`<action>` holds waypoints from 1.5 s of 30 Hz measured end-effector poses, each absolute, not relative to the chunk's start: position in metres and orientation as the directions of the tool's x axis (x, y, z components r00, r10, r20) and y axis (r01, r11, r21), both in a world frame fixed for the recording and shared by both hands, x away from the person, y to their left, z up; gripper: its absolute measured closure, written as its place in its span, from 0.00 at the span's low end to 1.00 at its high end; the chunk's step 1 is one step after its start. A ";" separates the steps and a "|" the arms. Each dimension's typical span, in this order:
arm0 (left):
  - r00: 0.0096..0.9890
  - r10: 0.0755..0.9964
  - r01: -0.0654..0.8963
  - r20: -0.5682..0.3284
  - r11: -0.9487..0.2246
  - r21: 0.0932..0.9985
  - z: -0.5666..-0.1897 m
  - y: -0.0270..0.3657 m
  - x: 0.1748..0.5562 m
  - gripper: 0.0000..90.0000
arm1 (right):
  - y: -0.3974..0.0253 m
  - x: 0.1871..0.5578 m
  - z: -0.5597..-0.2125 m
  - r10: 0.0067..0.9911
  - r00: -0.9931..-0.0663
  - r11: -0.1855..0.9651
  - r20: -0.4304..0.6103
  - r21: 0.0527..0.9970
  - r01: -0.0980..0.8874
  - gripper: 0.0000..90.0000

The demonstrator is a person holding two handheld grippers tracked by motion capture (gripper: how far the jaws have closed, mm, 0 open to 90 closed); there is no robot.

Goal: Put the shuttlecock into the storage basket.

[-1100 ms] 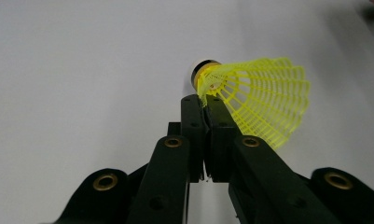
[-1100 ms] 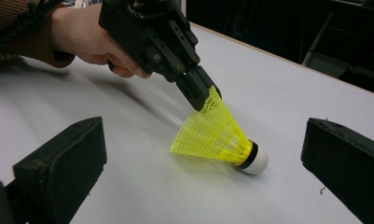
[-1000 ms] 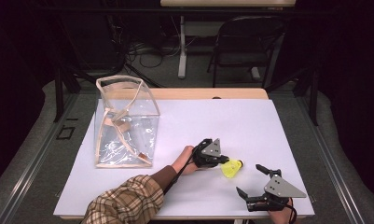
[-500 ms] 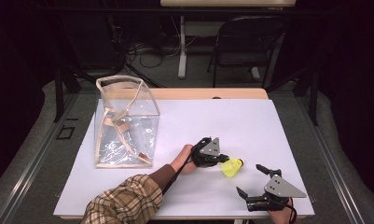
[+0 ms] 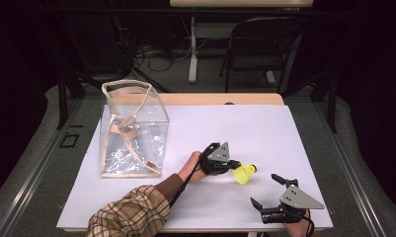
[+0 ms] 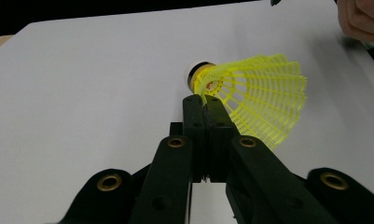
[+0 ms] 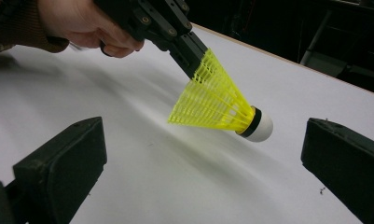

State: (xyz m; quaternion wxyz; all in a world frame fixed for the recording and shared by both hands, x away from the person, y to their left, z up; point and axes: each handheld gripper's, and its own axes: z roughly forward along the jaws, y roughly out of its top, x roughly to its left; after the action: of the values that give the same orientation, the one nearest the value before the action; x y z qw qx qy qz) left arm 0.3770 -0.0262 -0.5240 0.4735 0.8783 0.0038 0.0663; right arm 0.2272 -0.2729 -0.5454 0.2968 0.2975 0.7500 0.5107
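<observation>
A: How should the left gripper [image 5: 231, 164] go on with the shuttlecock [image 5: 245, 174]?

B: It has its jaws closed flat on the edge of the yellow skirt, so I'd lift slowly and keep the squeeze light; that mesh looks thin and could crease or slip. If the clear bag [image 5: 132, 129] at the far left of the bench [image 5: 284, 128] is where it goes, carry it level and let go low over the opening.

A: And the right gripper [image 5: 270, 196]?

B: Wide open, holding nothing, near the bench's front edge, just beside the shuttlecock.

A: What does the shuttlecock look like?

B: Bright yellow ribbed plastic cone, black band, white rounded nose, tilted just above the white surface
</observation>
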 end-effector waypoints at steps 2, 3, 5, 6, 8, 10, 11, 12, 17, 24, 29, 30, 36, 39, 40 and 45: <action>0.991 0.077 -0.052 0.113 -0.548 0.835 -0.522 -0.025 0.377 0.99 | -0.273 0.227 -0.545 0.749 -0.647 0.301 -0.140 0.943 0.144 0.00; 0.991 0.081 -0.048 0.110 -0.547 0.836 -0.522 -0.024 0.377 0.99 | -0.273 0.227 -0.546 0.749 -0.647 0.301 -0.141 0.943 0.143 0.00; 0.990 0.087 -0.043 0.107 -0.543 0.838 -0.521 -0.023 0.377 1.00 | -0.273 0.227 -0.546 0.749 -0.647 0.301 -0.141 0.943 0.144 0.00; 0.990 0.089 -0.041 0.106 -0.543 0.839 -0.520 -0.022 0.377 1.00 | -0.273 0.227 -0.546 0.749 -0.647 0.301 -0.141 0.943 0.144 0.00; 0.990 0.096 -0.036 0.103 -0.539 0.842 -0.519 -0.019 0.377 0.99 | -0.273 0.227 -0.546 0.749 -0.647 0.301 -0.141 0.943 0.143 0.00; 0.989 0.102 -0.032 0.104 -0.539 0.842 -0.518 -0.017 0.377 0.99 | -0.273 0.227 -0.545 0.749 -0.647 0.302 -0.142 0.943 0.143 0.00; 0.989 0.107 -0.029 0.102 -0.535 0.844 -0.516 -0.016 0.377 1.00 | -0.273 0.227 -0.546 0.749 -0.648 0.301 -0.140 0.943 0.143 0.00; 0.989 0.107 -0.029 0.102 -0.535 0.844 -0.516 -0.016 0.377 0.99 | -0.273 0.227 -0.546 0.749 -0.648 0.301 -0.140 0.943 0.143 0.00; 0.988 0.119 -0.024 0.102 -0.531 0.847 -0.514 -0.012 0.377 0.99 | -0.273 0.227 -0.546 0.749 -0.647 0.303 -0.142 0.942 0.143 0.00; 0.986 0.129 -0.021 0.104 -0.525 0.851 -0.511 -0.007 0.377 1.00 | -0.273 0.227 -0.546 0.749 -0.647 0.302 -0.141 0.943 0.144 0.00; 0.986 0.131 -0.023 0.106 -0.519 0.854 -0.509 -0.005 0.376 1.00 | -0.272 0.228 -0.546 0.749 -0.648 0.302 -0.141 0.942 0.145 0.00; 0.986 0.132 -0.022 0.106 -0.518 0.855 -0.508 -0.005 0.376 1.00 | -0.272 0.228 -0.546 0.749 -0.648 0.302 -0.141 0.942 0.145 0.00; 0.985 0.134 -0.024 0.108 -0.516 0.856 -0.504 -0.003 0.375 0.99 | -0.272 0.228 -0.546 0.750 -0.647 0.302 -0.140 0.942 0.146 0.00; 0.984 0.134 -0.030 0.114 -0.512 0.859 -0.501 -0.002 0.375 1.00 | -0.272 0.228 -0.546 0.749 -0.647 0.301 -0.139 0.942 0.146 0.00; 0.984 0.134 -0.031 0.115 -0.511 0.859 -0.500 -0.002 0.375 0.99 | -0.272 0.228 -0.546 0.750 -0.647 0.303 -0.140 0.942 0.148 0.00; 0.983 0.134 -0.039 0.122 -0.502 0.864 -0.493 -0.002 0.374 1.00 | -0.272 0.228 -0.546 0.750 -0.646 0.303 -0.139 0.941 0.149 0.00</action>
State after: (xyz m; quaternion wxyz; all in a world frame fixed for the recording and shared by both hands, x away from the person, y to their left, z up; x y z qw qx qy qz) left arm 0.3745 -0.0017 -0.4930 0.4983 0.8622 0.0273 0.0867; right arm 0.2278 -0.2724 -0.5461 0.2953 0.2994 0.7511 0.5089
